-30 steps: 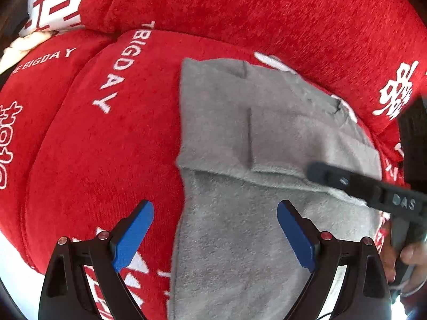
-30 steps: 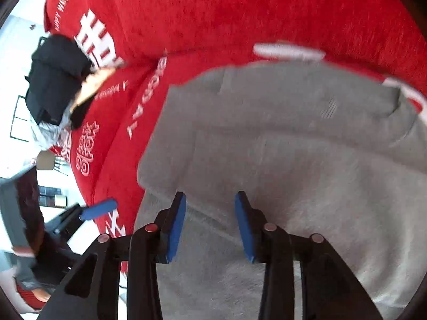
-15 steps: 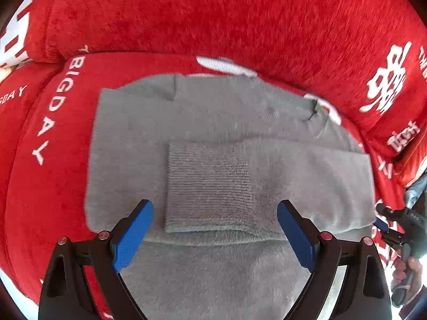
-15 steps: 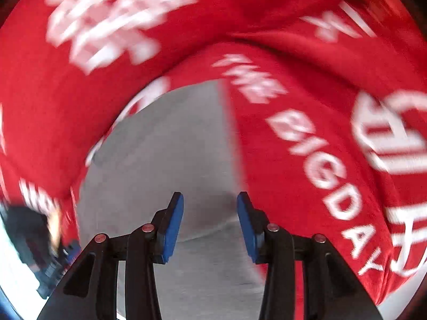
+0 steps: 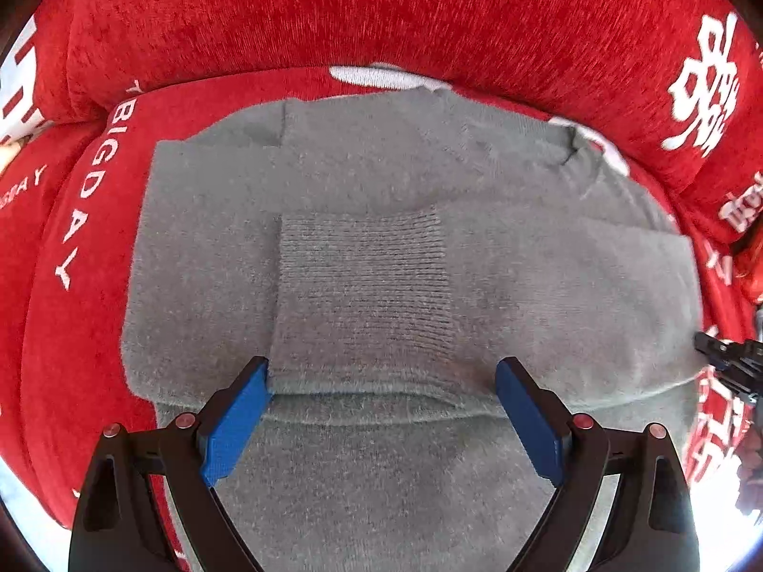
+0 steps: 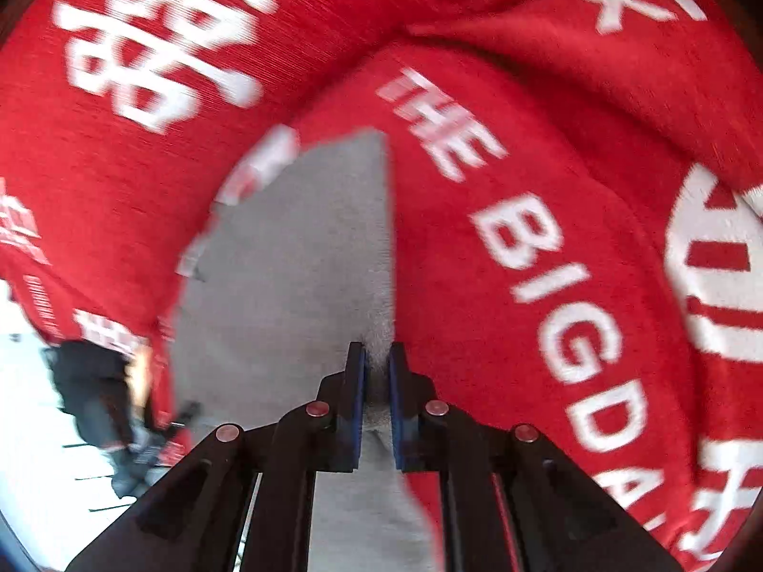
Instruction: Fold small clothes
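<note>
Left wrist view. The left gripper (image 5: 384, 414) hangs with its jaws spread wide and nothing between them, over a grey sweater (image 5: 200, 248) laid flat on a red sofa cover (image 5: 334, 9). Just ahead of the jaws, between the two blue pads (image 5: 236, 422), lies a folded-in sleeve whose ribbed cuff (image 5: 362, 286) rests across the sweater's middle; its near edge runs from pad to pad. The released stance over the cuff suggests this arm is either steadying the fold or waiting for the next one. Past the cuff the sweater's body reaches to the neckline at the far right, and beyond it rises the sofa's back cushion. Left of the jaws, white letters on the seat read "BIGDAY"; far right of them is a white Chinese double-happiness character (image 5: 706, 86).

Right wrist view (motion-blurred). The right gripper (image 6: 377, 398) has its jaws clenched on the sweater's edge (image 6: 379, 333), grey knit pinched between the pads. Ahead of the jaws that edge runs straight away, the sweater lying left of it and red cover right. The grip at the rim is probably meant to lift this side over. Right of the jaws the seat reads "THE BIGDA…"; farther off is another blurred white character.
</note>
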Motion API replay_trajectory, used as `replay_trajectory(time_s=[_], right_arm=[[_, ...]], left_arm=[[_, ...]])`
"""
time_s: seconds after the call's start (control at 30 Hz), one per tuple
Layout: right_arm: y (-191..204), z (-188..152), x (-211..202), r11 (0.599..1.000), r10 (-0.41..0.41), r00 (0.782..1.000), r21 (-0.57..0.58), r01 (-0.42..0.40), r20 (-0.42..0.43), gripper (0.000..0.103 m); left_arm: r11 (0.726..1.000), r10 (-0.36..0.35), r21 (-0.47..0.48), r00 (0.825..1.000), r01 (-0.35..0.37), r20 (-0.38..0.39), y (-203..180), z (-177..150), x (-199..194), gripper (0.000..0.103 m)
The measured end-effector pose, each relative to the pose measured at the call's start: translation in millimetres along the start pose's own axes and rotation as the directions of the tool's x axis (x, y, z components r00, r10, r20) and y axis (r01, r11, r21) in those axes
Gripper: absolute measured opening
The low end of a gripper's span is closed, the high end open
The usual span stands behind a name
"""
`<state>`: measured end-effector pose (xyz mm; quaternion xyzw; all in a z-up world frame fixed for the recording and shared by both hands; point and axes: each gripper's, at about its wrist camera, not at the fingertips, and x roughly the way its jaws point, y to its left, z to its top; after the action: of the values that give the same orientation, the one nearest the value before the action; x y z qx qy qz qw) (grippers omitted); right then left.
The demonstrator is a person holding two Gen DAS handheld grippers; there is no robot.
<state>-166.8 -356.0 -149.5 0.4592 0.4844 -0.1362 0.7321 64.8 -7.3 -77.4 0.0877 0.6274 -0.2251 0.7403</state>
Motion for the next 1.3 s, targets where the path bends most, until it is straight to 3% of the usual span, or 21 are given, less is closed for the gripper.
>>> replay_trajectory(time_s=[0.07, 0.1, 0.17, 0.27, 0.37, 0.47, 0.57, 0.6, 0.67, 0.73, 0.8, 0.87, 0.93, 1.1, 1.3], right_arm=[[2, 0, -5, 1.0, -0.026, 0.999, 0.017, 0.026, 0.032, 0.014], [7, -2, -10, 0.998, -0.062, 0.997, 0.02, 0.061, 0.051, 0.026], [16, -8, -30, 0.996, -0.088, 0.992, -0.011, 0.089, 0.096, 0.037], [50, -25, -41, 0.997, 0.056, 0.993, -0.066, -0.049, 0.1, 0.037], [95, -50, -17, 0.974, 0.207, 0.978, -0.097, -0.206, -0.002, 0.037], [153, -80, 33, 0.944, 0.288, 0.947, -0.123, -0.306, -0.143, 0.037], [185, -94, 60, 0.936, 0.286, 0.937, -0.15, -0.318, -0.199, 0.037], [217, -101, 85, 0.933, 0.253, 0.938, -0.198, -0.302, -0.236, 0.037], [236, -105, 96, 0.928, 0.239, 0.935, -0.222, -0.3, -0.263, 0.037], [242, -106, 101, 0.927, 0.229, 0.934, -0.23, -0.295, -0.272, 0.037], [248, -109, 105, 0.93, 0.202, 0.938, -0.247, -0.273, -0.28, 0.037], [244, -111, 104, 0.935, 0.194, 0.939, -0.237, -0.265, -0.284, 0.037], [249, -114, 109, 0.94, 0.187, 0.94, -0.227, -0.256, -0.286, 0.037], [240, -113, 106, 0.95, 0.163, 0.946, -0.215, -0.228, -0.28, 0.037], [233, -112, 102, 0.955, 0.147, 0.953, -0.213, -0.207, -0.266, 0.037]], left_arm=[[1.0, -0.016, -0.012, 1.0, 0.016, 0.014, 15, -1, -14, 0.094], [1.0, -0.014, -0.019, 1.0, 0.015, 0.02, 25, 0, -22, 0.094], [0.999, -0.009, -0.041, 0.999, 0.011, 0.031, 47, 1, -34, 0.094], [0.994, -0.008, -0.107, 1.0, 0.011, 0.029, 96, 5, -47, 0.094], [0.983, -0.011, -0.181, 1.0, 0.013, 0.009, 136, 6, -49, 0.094], [0.972, -0.07, -0.225, 0.997, 0.071, 0.013, 156, -4, -51, 0.094], [0.959, -0.147, -0.241, 0.989, 0.148, 0.022, 156, -14, -41, 0.094], [0.951, -0.185, -0.245, 0.982, 0.187, 0.032, 155, -15, -35, 0.094], [0.935, -0.247, -0.252, 0.968, 0.249, 0.039, 152, -12, -23, 0.094], [0.92, -0.29, -0.263, 0.956, 0.29, 0.037, 149, -8, -12, 0.083], [0.915, -0.311, -0.258, 0.95, 0.31, 0.041, 146, -3, -5, 0.08], [0.906, -0.345, -0.241, 0.937, 0.347, 0.055, 143, 0, -4, 0.05], [0.907, -0.343, -0.248, 0.939, 0.339, 0.03, 144, 3, 2, 0.016], [0.909, -0.342, -0.214, 0.934, 0.357, 0.108, 152, -1, -26, 0.014], [0.933, -0.289, -0.205, 0.955, 0.296, 0.066, 165, -9, -7, 0.014]])
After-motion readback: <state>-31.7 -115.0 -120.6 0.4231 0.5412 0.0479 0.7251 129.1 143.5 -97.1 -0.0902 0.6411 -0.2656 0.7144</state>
